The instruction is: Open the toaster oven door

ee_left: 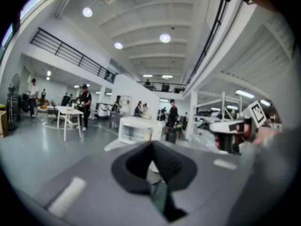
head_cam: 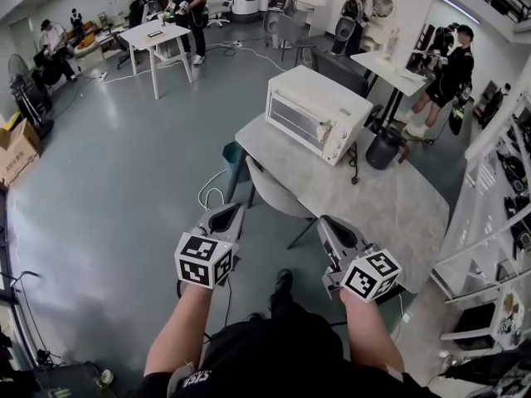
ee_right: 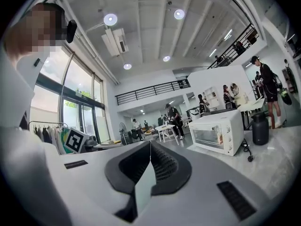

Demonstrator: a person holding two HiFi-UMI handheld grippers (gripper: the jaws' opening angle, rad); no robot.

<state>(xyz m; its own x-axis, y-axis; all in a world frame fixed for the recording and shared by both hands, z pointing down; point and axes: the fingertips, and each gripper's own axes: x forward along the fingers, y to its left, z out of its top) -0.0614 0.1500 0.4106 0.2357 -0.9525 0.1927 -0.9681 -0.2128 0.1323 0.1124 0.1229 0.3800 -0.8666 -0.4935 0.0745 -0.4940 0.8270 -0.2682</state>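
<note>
A white toaster oven [head_cam: 316,112] stands at the far end of a grey marble-look table [head_cam: 390,206], its glass door closed, knobs on its right side. The toaster oven [ee_left: 136,129] is small and distant in the left gripper view; the right gripper view shows the toaster oven [ee_right: 217,131] to the right. My left gripper [head_cam: 230,215] hangs over the floor left of the table, jaws shut and empty. Over the table's near edge my right gripper [head_cam: 328,222] is shut too, with nothing in it. Both are well short of the oven.
A grey chair [head_cam: 274,193] is tucked under the table's left side. A black kettle-like container [head_cam: 384,147] stands on the floor beyond the table. White shelving [head_cam: 489,214] lines the right. Other tables [head_cam: 162,36] and several people stand farther off.
</note>
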